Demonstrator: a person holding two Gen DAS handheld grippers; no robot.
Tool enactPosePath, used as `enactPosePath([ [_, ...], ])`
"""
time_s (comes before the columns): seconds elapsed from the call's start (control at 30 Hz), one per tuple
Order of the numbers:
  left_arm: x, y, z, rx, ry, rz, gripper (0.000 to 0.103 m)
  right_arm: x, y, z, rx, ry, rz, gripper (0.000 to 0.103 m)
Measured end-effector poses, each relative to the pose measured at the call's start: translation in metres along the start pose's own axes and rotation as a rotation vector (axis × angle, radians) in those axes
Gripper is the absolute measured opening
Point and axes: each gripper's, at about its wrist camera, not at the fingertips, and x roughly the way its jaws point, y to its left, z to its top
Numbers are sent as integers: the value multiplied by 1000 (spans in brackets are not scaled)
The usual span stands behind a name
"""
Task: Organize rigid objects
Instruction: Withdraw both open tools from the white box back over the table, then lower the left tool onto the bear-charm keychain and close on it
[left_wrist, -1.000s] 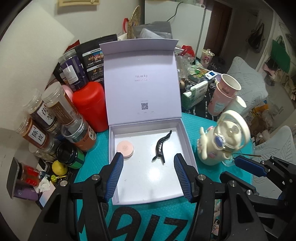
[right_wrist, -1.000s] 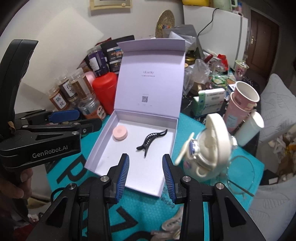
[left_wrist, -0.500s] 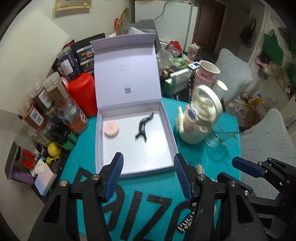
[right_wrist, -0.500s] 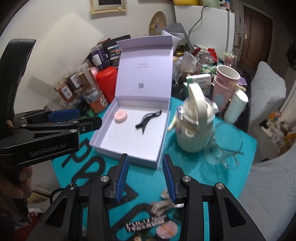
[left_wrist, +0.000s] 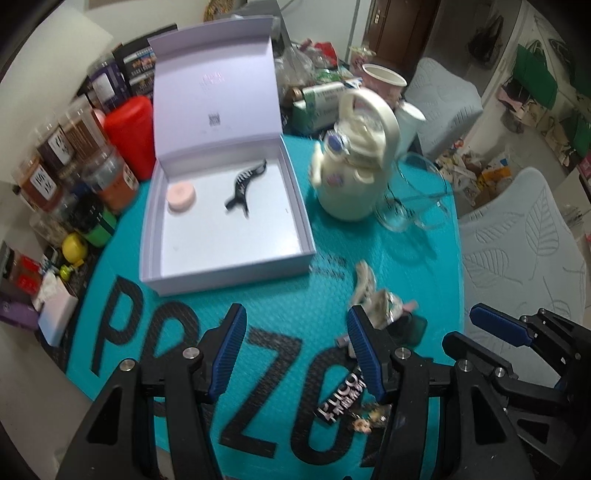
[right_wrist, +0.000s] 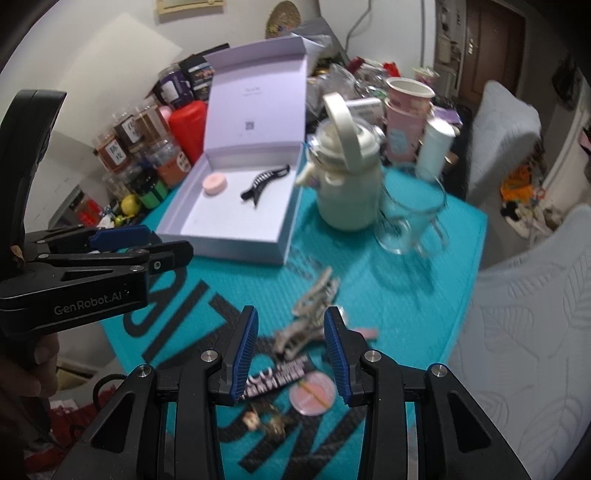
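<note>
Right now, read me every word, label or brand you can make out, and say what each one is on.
"GenRobot.AI": side of the left gripper.
"PUCO", roughly: black card, blurred; its smaller print is unreadable.
Large black letters on the teal mat, cut off by the grippers; no whole word reads.
Purple gift box lid: small logo line and QR code, too small.
Spice jars: Chinese labels, too blurred.

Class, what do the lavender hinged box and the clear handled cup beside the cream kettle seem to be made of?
Lavender hinged box: probably matte rigid cardboard, given its flat thick walls, folded lid and dull surface. Clear handled cup: likely glass, see-through with bright rim highlights, though clear plastic is possible.
</note>
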Motion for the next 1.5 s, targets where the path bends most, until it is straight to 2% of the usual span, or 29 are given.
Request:
enactPosePath([
  [0.57, 46, -27, -60, 53, 129, -39, 56, 20, -25, -66, 49, 73, 44, 37],
  [0.6, 51, -27, -64, 51, 143, -38, 62, 23, -27, -69, 53, 81, 46, 37],
  [0.63, 56, -27, -67, 47, 157, -37, 77, 26, -29, -74, 59, 93, 46, 37],
  [0.7, 63, -28, -73, 43, 171, -46, 90, 30, -33, -81, 67, 110, 47, 37],
  [0.8, 72, -30, -82, 53, 188, -39, 90, 38, -38, -93, 81, 135, 47, 37],
  [1.03, 89, -32, -95, 80, 229, -4, 90, 54, -45, -113, 94, 173, 76, 45],
  [1.23, 95, -15, -105, 3, 264, 14, 90, 62, -45, -117, 103, 158, 131, 51],
  [1.37, 87, -7, -108, -18, 236, -5, 90, 68, -44, -119, 119, 165, 131, 52],
  [1.5, 77, -10, -111, -13, 210, 17, 90, 72, -51, -123, 138, 171, 108, 52],
])
